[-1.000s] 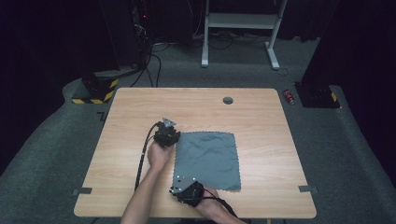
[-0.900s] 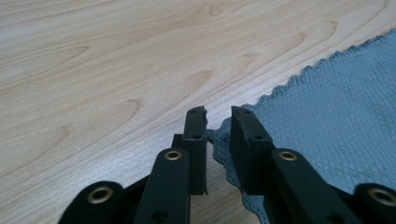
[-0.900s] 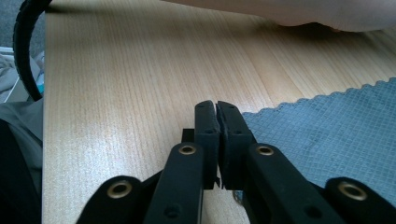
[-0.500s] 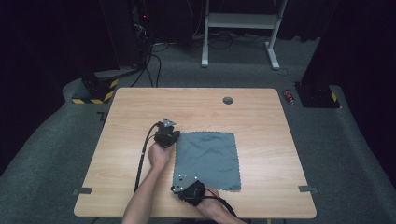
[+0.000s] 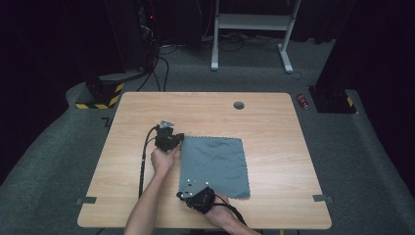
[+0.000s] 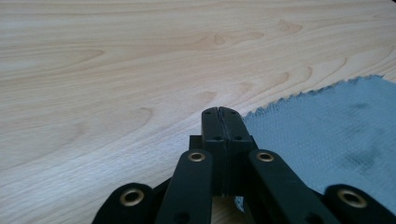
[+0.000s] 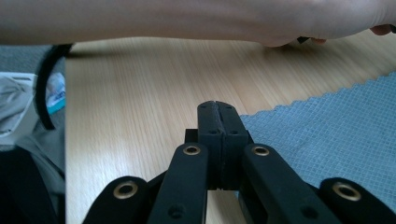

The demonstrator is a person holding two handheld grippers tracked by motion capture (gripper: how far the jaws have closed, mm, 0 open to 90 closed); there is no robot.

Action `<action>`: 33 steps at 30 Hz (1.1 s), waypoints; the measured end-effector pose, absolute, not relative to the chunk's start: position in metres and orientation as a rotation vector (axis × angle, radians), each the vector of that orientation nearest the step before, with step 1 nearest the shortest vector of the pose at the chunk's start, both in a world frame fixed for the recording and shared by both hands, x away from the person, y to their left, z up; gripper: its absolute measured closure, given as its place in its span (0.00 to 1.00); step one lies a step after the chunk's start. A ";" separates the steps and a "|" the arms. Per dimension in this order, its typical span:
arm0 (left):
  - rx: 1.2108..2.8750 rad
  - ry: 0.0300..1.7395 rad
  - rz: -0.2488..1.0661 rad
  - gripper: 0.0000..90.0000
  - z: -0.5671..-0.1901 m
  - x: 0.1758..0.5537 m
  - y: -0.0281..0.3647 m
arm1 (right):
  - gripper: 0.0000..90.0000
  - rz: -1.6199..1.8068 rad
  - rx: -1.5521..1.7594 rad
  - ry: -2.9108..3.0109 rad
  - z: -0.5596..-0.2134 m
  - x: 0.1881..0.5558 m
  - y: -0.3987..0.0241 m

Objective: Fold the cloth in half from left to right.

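Note:
A grey cloth (image 5: 213,164) with zigzag edges lies flat on the wooden table (image 5: 147,112). My left gripper (image 5: 180,140) sits at the cloth's far left corner, and in the left gripper view its jaws (image 6: 219,112) are pressed together with the cloth (image 6: 327,135) running in under them. My right gripper (image 5: 187,181) is at the near left corner. In the right gripper view its jaws (image 7: 217,105) are closed too, and the cloth's edge (image 7: 327,126) meets them from the right. The person's left forearm (image 7: 187,18) crosses the top of that view.
A round cable hole (image 5: 239,105) is set in the table's far side. The left gripper's black cable (image 5: 143,161) trails along the table toward the front edge. On the floor stand a yellow-black striped block (image 5: 100,93) and a small red can (image 5: 303,101).
The left gripper has shifted slightly at the cloth's far left corner. The right gripper and the cloth look unmoved.

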State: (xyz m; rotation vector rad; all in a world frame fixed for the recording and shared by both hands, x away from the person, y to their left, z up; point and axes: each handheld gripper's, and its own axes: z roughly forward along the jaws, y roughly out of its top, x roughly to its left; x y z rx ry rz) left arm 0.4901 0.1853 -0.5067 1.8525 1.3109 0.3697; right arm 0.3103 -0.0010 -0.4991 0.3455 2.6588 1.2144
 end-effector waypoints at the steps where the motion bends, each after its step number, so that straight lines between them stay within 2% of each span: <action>1: 1.880 1.303 0.371 1.00 -0.503 0.491 0.187 | 1.00 1.225 0.338 2.661 -0.498 0.311 0.000; 6: 1.909 1.253 0.418 1.00 -0.479 0.486 0.197 | 1.00 1.263 0.326 2.658 -0.492 0.309 0.011; 17: 1.882 1.299 0.480 1.00 -0.455 0.470 0.231 | 1.00 1.372 0.276 2.620 -0.474 0.304 0.020; 33: 1.973 1.246 0.432 1.00 -0.479 0.493 0.177 | 1.00 1.355 0.438 2.599 -0.490 0.310 -0.023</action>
